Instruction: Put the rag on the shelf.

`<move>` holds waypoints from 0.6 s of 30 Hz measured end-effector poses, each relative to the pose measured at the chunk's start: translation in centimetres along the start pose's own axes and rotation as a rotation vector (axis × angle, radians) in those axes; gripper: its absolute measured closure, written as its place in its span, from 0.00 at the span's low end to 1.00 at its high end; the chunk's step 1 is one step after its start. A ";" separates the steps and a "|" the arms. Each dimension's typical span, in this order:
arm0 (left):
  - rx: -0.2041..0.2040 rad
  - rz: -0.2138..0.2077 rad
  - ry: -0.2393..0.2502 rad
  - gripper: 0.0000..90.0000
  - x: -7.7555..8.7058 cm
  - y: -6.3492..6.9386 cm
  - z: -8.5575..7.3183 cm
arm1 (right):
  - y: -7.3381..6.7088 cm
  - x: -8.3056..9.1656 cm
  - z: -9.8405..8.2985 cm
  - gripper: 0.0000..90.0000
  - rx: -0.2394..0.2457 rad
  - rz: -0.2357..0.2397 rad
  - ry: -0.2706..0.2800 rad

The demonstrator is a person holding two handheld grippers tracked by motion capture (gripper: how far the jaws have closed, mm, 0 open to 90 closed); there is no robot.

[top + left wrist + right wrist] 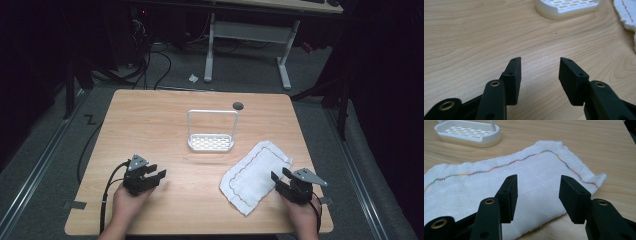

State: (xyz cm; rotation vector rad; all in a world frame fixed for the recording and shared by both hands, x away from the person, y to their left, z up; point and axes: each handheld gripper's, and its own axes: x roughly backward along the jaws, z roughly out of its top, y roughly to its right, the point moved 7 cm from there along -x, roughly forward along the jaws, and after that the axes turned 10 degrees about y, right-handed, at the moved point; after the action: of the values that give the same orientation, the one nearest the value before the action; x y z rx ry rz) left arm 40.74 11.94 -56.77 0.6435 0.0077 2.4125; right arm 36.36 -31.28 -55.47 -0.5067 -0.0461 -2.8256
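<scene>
Two grippers rested low on the table (165, 120), jaws apart and empty. White cloth (255, 175) lay just ahead of the right gripper (281, 178); the left gripper (154, 171) stood well apart from it.

The table (165, 120) is pale wood with a smooth, faintly satin top and clear grain lines. On it, the white rack (211, 142) looks like smooth plastic with a soft sheen, its base slotted, its hoop thin and matt. Just right of the rack lies a white cloth (531, 180), a loose, gauzy weave, rough and matt, edged with a rainbow-coloured stitch line. The left gripper (540, 71) and right gripper (537, 188) are black matt plastic with brass-looking eyelets.
</scene>
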 end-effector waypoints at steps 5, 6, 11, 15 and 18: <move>-0.012 -0.005 -0.008 0.60 -0.5 0.5 -0.2 | -0.1 0.0 -0.4 0.56 0.009 0.006 -0.015; -0.010 -0.008 -0.007 0.60 -0.6 0.6 -0.2 | -0.1 0.1 -0.4 0.55 0.012 0.012 -0.014; 0.008 -0.017 -0.006 0.62 -0.7 0.9 -0.2 | 0.2 0.4 -0.4 0.57 0.009 0.038 -0.001; 0.021 -0.118 0.021 0.74 -1.6 3.4 0.3 | 0.4 0.5 -0.1 0.60 0.012 0.033 0.015; -0.003 -0.170 -0.001 0.86 -3.2 6.1 0.8 | 0.5 0.6 0.0 0.67 0.021 0.033 0.014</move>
State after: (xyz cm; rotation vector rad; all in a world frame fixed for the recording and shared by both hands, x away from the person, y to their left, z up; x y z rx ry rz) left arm 39.78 5.09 -56.54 0.6169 0.0560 2.2479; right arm 35.94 -31.88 -55.25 -0.4782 -0.0633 -2.7930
